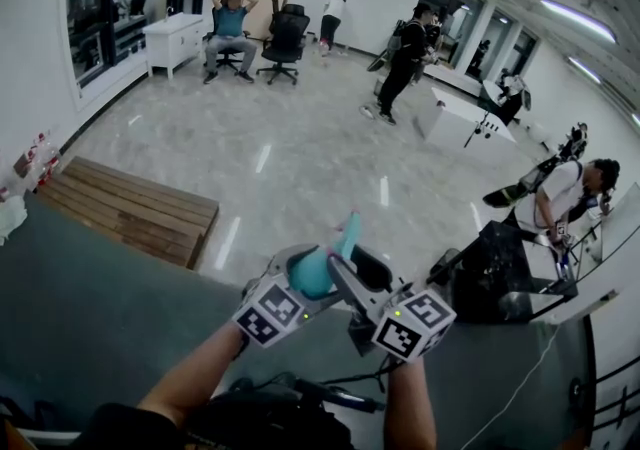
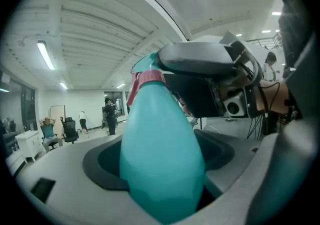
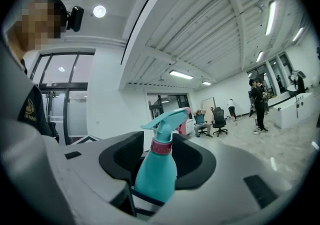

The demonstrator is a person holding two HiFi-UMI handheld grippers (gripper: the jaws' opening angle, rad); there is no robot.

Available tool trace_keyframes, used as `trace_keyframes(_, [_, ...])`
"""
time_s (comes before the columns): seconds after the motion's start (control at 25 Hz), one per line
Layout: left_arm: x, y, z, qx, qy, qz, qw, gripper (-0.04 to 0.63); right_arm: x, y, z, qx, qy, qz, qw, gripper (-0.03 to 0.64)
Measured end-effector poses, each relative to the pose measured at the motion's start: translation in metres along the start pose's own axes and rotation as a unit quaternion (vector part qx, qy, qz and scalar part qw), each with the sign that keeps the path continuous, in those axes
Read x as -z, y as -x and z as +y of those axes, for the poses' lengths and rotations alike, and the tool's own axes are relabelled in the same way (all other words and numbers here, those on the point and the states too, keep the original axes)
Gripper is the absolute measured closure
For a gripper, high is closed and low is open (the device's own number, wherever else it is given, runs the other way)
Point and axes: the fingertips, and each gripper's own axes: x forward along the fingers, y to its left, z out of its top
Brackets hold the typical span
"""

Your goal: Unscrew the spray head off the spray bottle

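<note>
I hold a teal spray bottle [image 1: 314, 276] up in the air between both grippers, above the table. Its body fills the left gripper view [image 2: 160, 154], where my left gripper [image 2: 162, 179] is shut on it. A pink collar [image 3: 161, 146] sits under the teal spray head [image 3: 167, 119]. The bottle's neck and head stand between the dark pads [image 3: 125, 156] of my right gripper [image 3: 160, 161], with a gap showing on each side, so they do not press on it. In the head view the right gripper [image 1: 358, 276] reaches in from the right beside the spray head [image 1: 348, 233].
A dark grey table [image 1: 90, 308] lies below my arms, with a black box [image 1: 495, 268] and a white cable [image 1: 530, 368] at its right. A wooden pallet [image 1: 130, 206] lies on the floor behind. Several people stand or sit farther back in the room.
</note>
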Motion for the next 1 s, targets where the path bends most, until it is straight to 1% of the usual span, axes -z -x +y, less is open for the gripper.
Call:
trace_keyframes(0.2, [-0.002,0.002,-0.003,-0.002,-0.001,0.001,1.0000,0.175,0.004,-0.007,0.000,0.021,0.028,0.016,0.999,0.446])
trace_keyframes(0.28, [-0.002,0.001,-0.004,-0.001,-0.003,0.001,1.0000,0.175,0.006,-0.007,-0.003,0.026,0.035,0.019,0.999,0.469])
trace_keyframes(0.4, [-0.002,0.003,-0.008,0.018,-0.002,0.002,0.9998,0.175,0.006,-0.006,-0.001,0.005,0.029,0.015,0.999,0.477])
trace_keyframes(0.52, [-0.007,0.010,-0.017,0.069,0.013,-0.018,0.9974,0.175,0.005,-0.002,0.006,-0.038,0.021,0.006,0.999,0.482])
trace_keyframes(0.6, [-0.011,0.015,-0.025,0.102,0.021,-0.034,0.9940,0.175,0.003,0.001,0.013,-0.068,0.023,0.002,0.997,0.483])
trace_keyframes(0.72, [-0.018,0.022,-0.035,0.147,0.023,-0.048,0.9876,0.175,0.000,0.008,0.020,-0.111,0.022,-0.004,0.994,0.483])
trace_keyframes(0.84, [-0.023,0.030,-0.046,0.199,0.019,-0.052,0.9785,0.175,-0.004,0.015,0.027,-0.160,0.016,-0.012,0.987,0.484])
trace_keyframes(1.0, [-0.029,0.041,-0.062,0.268,0.011,-0.052,0.9619,0.175,-0.007,0.028,0.038,-0.231,0.021,-0.021,0.972,0.483])
